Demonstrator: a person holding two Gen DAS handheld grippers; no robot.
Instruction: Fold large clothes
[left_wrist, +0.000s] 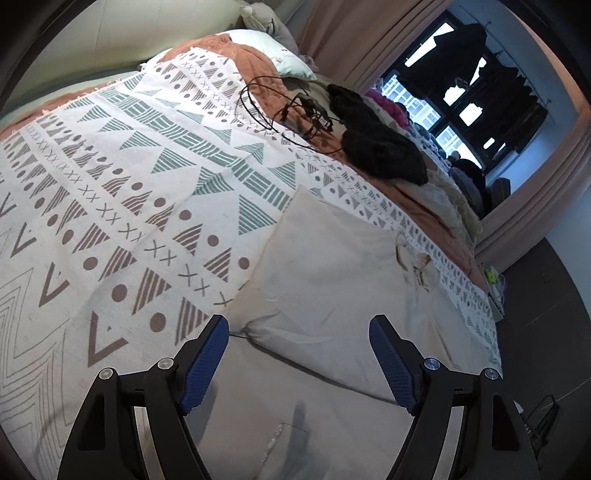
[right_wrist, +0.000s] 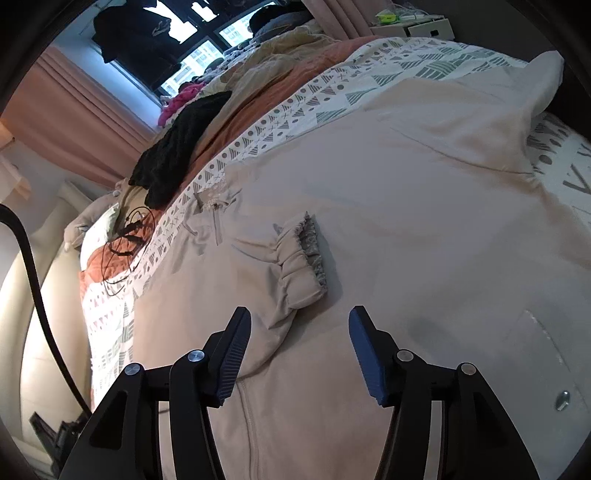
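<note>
Your left tongs (left_wrist: 298, 334) and right tongs (right_wrist: 300, 325) both gape wide, holding nothing. The beige jacket (right_wrist: 369, 206) lies spread on the patterned bedspread (left_wrist: 122, 192), its cuffed sleeve (right_wrist: 295, 266) folded across.

Dim, backlit by the window (left_wrist: 443, 92); fisheye-warped, dark edges.

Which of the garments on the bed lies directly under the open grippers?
The beige zip-up jacket, spread flat on the patterned blanket. The black knitted garment and pink clothes lie heaped farther away, towards the window.
</note>
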